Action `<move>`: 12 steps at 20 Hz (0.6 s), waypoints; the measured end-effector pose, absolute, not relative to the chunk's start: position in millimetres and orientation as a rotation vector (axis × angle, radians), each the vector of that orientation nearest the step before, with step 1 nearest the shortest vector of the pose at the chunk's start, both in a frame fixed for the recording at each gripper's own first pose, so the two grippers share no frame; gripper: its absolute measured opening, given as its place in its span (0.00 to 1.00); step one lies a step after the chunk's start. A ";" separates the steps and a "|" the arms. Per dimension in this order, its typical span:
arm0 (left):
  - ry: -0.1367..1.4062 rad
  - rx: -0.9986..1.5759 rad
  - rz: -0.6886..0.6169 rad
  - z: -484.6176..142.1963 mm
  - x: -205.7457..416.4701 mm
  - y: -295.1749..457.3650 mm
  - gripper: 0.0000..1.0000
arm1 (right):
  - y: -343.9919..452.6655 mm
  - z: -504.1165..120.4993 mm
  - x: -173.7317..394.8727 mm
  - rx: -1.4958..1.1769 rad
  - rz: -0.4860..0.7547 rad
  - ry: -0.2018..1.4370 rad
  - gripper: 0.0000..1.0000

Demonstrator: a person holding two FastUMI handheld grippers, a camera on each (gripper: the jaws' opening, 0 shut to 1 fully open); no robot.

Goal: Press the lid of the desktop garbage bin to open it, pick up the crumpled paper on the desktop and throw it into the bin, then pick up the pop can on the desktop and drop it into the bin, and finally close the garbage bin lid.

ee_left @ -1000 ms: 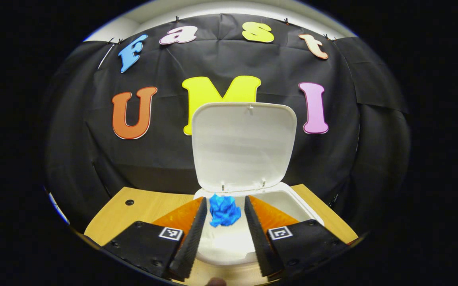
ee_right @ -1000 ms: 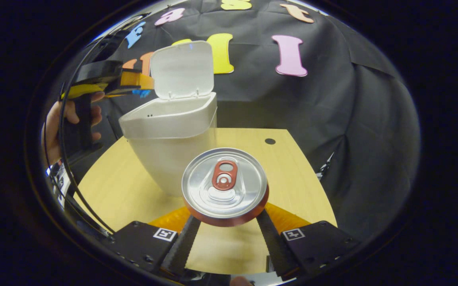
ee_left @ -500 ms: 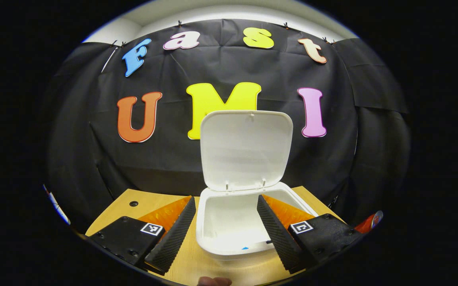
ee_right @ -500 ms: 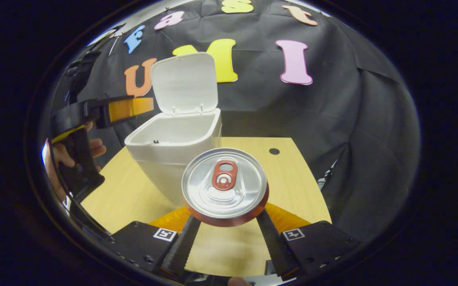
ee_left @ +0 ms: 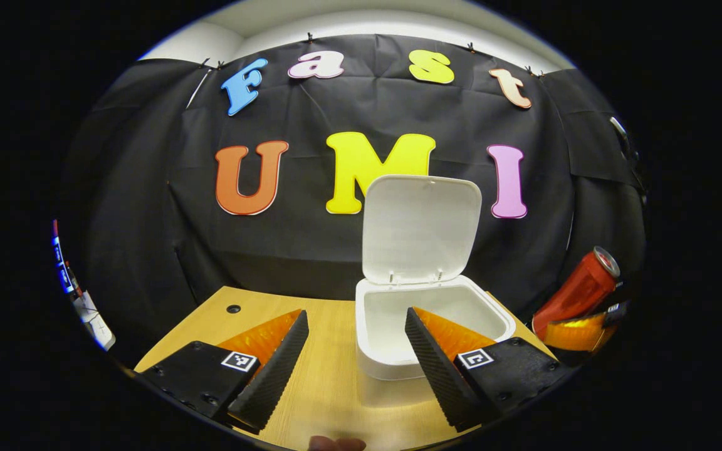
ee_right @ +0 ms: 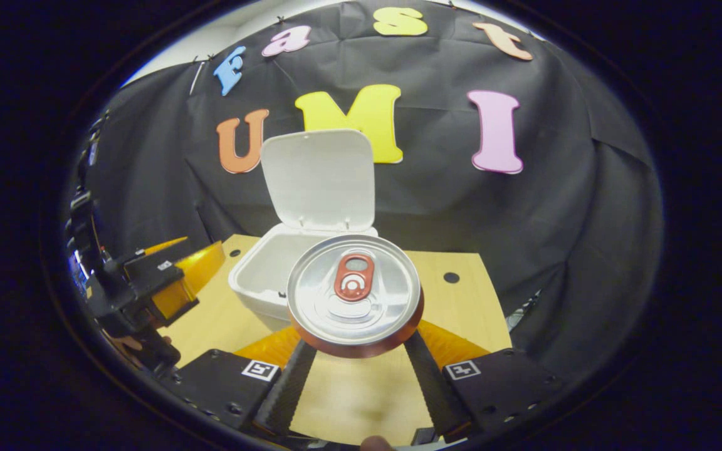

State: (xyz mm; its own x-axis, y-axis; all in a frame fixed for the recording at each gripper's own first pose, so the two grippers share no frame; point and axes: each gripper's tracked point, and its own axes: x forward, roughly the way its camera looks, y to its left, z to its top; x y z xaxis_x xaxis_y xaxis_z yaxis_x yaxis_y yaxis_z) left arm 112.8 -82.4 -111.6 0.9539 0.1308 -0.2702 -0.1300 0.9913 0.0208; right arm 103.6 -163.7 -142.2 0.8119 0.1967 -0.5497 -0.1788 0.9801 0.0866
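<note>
Right gripper view: tongs (ee_right: 356,351) clamp can (ee_right: 355,294) top.

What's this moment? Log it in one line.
bin lid: open | left gripper: open | right gripper: holding pop can near bin

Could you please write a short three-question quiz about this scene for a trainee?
1. True or false: the lid of the bin stands open.
2. What does the right gripper hold? A) paper B) can C) nothing
3. Fill in: the left gripper has its fingers ____, with nothing between them.

Key: 1 true. 2 B, the can. 3 open.
</note>
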 end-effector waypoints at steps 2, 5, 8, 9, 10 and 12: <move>0.266 0.010 0.159 -106.6 106.2 -70.4 1.00 | -149.5 -133.1 118.8 0.024 0.229 0.578 0.81; 0.250 0.012 0.199 -98.2 96.9 -53.7 1.00 | -126.0 -127.8 141.7 0.020 0.274 0.572 0.81; 0.254 0.004 0.231 -95.0 87.5 -44.2 1.00 | -101.7 -131.7 163.0 0.020 0.325 0.584 0.81; 0.251 0.009 0.246 -92.2 85.4 -40.5 1.00 | -94.6 -133.8 170.1 0.015 0.338 0.590 0.81; 0.245 0.016 0.259 -89.9 83.3 -36.9 1.00 | -89.0 -137.9 175.9 0.006 0.351 0.598 0.81; 0.238 0.029 0.291 -87.1 78.5 -28.6 1.00 | -80.4 -148.8 188.0 -0.022 0.365 0.620 0.81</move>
